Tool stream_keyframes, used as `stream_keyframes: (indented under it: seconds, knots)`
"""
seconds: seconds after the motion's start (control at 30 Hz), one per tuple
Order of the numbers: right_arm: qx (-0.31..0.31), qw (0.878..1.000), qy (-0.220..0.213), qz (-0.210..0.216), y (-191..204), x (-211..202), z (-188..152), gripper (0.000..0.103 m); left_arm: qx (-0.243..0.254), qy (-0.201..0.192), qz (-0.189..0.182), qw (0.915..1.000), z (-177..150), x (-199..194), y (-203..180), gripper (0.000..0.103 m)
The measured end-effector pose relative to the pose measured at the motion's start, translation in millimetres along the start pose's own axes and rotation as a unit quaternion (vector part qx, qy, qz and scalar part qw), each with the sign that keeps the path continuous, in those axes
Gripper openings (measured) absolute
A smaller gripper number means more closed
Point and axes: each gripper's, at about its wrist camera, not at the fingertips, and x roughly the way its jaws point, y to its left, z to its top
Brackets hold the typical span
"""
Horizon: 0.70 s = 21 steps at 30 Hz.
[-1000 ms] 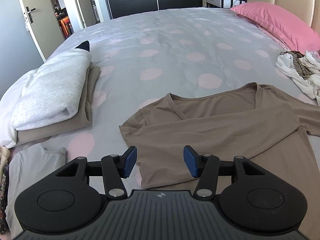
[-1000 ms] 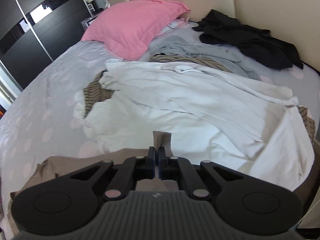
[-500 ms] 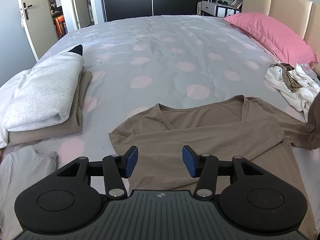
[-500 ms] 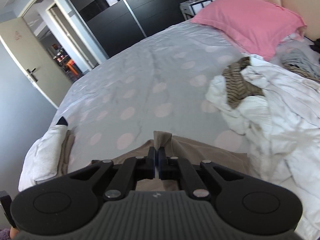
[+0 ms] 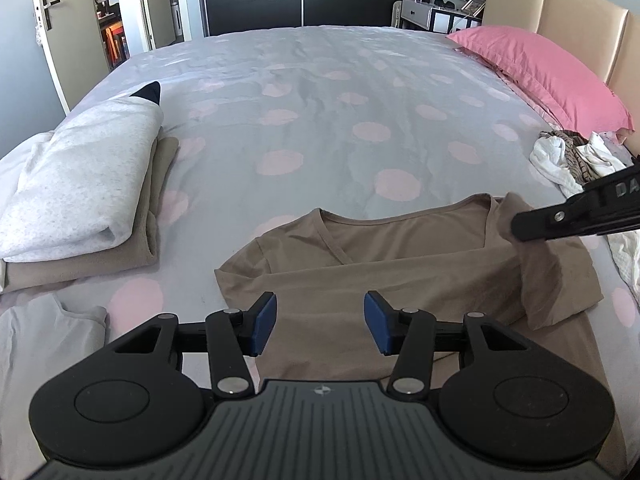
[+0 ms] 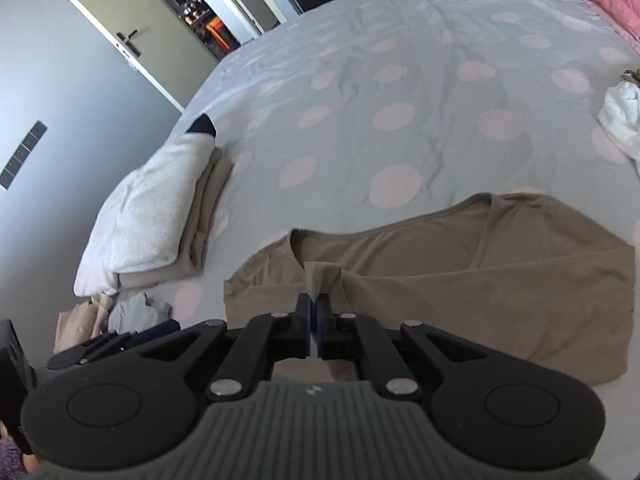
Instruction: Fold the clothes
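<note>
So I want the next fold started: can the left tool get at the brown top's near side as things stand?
Probably yes. The left tool hangs open right over the brown top, nothing between them; the right tool pinches the sleeve off to one side.

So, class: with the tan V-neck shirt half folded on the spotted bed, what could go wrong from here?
1. The right gripper pinches only a small bit of the tan V-neck shirt's sleeve; it might slip out.
2. The left gripper is open over the tan V-neck shirt, pinning nothing, so the body may drag.
3. The folded-over part looks uneven and could crease.
</note>
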Motion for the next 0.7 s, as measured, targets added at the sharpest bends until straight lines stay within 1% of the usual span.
stream_keyframes:
  seconds: [0.07, 0.17, 0.23, 0.37, 0.43, 0.5, 0.63, 0.7]
  knots:
    - [-0.008, 1.000, 0.020, -0.008, 5.9, 23.3, -2.5, 0.003, 0.003, 0.008, -0.001, 1.0000, -1.6, 6.1, -0.9, 0.047]
    - [-0.014, 0.999, 0.036, -0.011, 12.1, 44.2, -4.4, 0.009, 0.006, 0.020, -0.004, 0.9998, -3.9, 15.0, -2.5, 0.047]
    - [-0.015, 0.999, 0.043, -0.005, 11.3, 49.5, -3.2, 0.017, 0.005, 0.026, -0.010, 0.9996, -3.7, 20.7, -5.2, 0.047]
    - [-0.009, 0.999, 0.042, -0.010, 0.8, 45.1, -1.7, 0.017, -0.002, 0.037, -0.021, 0.9991, -2.7, 33.9, -8.9, 0.047]
    - [-0.001, 0.999, 0.037, -0.017, -10.1, 39.6, -0.7, 0.019, -0.009, 0.044, -0.028, 0.9986, -2.4, 41.9, -10.5, 0.047]
    - [0.007, 0.999, 0.034, -0.035, -21.5, 35.0, 1.5, 0.019, -0.018, 0.052, -0.037, 0.9978, -2.0, 50.1, -12.0, 0.047]
    - [0.025, 0.997, 0.030, -0.074, -45.2, 26.8, 4.9, 0.023, -0.031, 0.070, -0.056, 0.9955, 0.0, 67.5, -19.6, 0.047]
    - [0.033, 0.995, 0.026, -0.086, -57.5, 21.4, 6.2, 0.023, -0.039, 0.073, -0.068, 0.9942, 1.6, 75.6, -24.3, 0.047]
